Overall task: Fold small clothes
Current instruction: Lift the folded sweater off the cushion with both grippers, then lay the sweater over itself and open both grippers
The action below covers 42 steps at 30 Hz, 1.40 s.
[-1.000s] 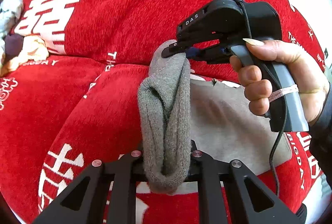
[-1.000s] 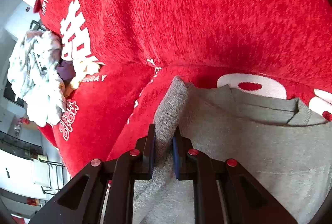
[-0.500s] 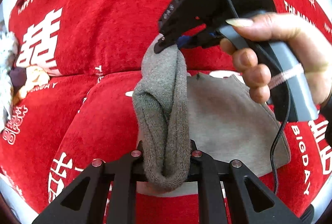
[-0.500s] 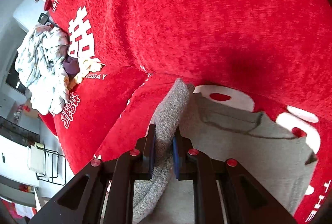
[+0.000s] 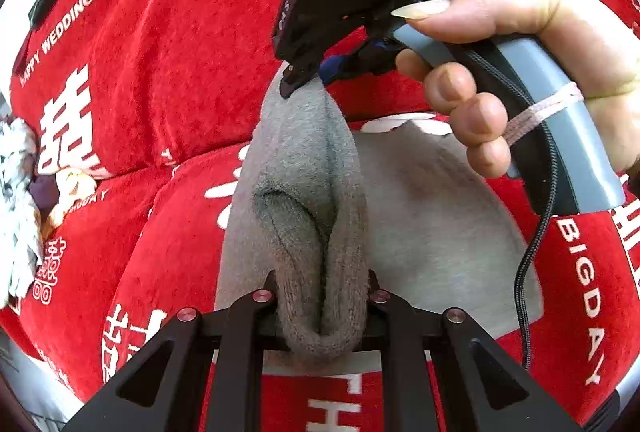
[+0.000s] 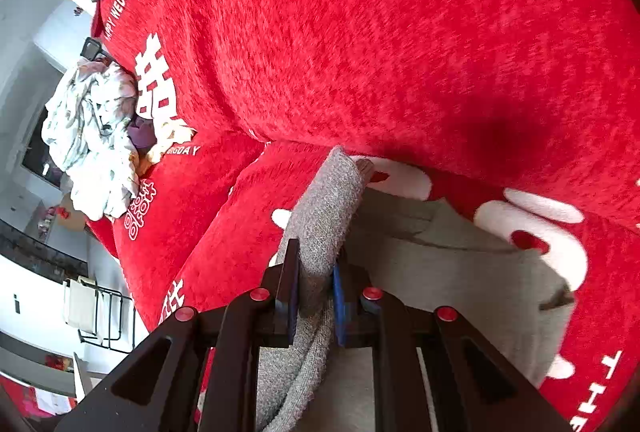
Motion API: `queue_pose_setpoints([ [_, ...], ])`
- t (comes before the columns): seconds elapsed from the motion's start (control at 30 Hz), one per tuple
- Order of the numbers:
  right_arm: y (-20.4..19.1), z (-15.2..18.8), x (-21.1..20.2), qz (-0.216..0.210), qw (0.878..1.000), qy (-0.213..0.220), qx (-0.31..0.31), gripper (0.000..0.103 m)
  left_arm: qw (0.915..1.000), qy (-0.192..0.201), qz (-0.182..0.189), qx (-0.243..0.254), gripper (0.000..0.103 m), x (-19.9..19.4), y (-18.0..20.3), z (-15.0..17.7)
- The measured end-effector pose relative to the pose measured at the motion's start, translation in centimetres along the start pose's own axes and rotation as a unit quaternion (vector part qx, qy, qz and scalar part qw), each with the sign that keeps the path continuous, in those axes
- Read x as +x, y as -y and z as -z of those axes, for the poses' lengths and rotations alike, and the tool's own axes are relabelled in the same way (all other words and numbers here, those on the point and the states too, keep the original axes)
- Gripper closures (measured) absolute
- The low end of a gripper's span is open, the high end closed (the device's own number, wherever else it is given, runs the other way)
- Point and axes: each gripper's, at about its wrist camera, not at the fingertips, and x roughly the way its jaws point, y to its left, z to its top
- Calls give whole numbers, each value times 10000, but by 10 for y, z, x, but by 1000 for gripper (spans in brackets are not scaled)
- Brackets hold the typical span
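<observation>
The grey garment (image 5: 320, 199) is a soft knit with a fuzzy, matt nap; its bunched edge shows a coarser ribbed weave. The red cover (image 5: 180, 79) under it is plush, short-piled cloth with flat white printed lettering. The left gripper (image 5: 322, 302) has matt black plastic arms set with small shiny metal screw heads. The right gripper (image 6: 314, 296) looks alike, with smooth blue pads. Its handle is smooth grey and black plastic, with a braided black cable (image 5: 536, 264). The far-left pile of clothes (image 6: 92, 139) is thin, crumpled white cloth.

Red sofa cover (image 6: 400, 31) w/ white lettering
</observation>
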Motion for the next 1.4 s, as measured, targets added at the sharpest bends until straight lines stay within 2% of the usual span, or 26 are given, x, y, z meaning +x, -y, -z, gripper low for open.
queue_pose_setpoints([
  [0.23,39,14,-24,18,9997,124,204,88,9993,-50,100,360,86,-5,35,-15],
  [0.57,92,40,-48,-82,9977,342,586,88,9963,-145,191,823,86,5,81,-13],
  [0.8,128,62,-42,-46,9949,349,942,88,9943,-396,281,953,86,27,98,-4],
  [0.97,151,73,-31,177,9923,285,1195,88,9935,-323,284,1059,86,32,107,0],
  [1.03,159,76,-30,310,9904,296,1311,88,9935,-306,310,1051,82,32,107,1],
  [1.07,164,78,-30,242,9886,299,1458,88,9933,-317,406,1035,69,32,106,1],
  [1.1,166,78,-30,175,9873,301,1550,88,9928,-336,570,997,53,31,105,1],
  [1.17,168,80,-36,231,9847,343,1692,82,9911,-345,951,862,40,24,96,0],
  [1.27,157,82,-55,647,9854,519,1488,79,9878,-126,1286,875,40,5,85,3],
  [1.33,139,82,-72,756,9872,725,1206,78,9831,-47,1606,872,40,-9,71,6],
  [1.37,131,81,-77,733,9883,789,1078,71,9797,-28,1826,822,40,-16,63,6],
  [1.4,120,81,-84,659,9898,873,912,53,9771,-5,1987,756,40,-20,53,6],
])
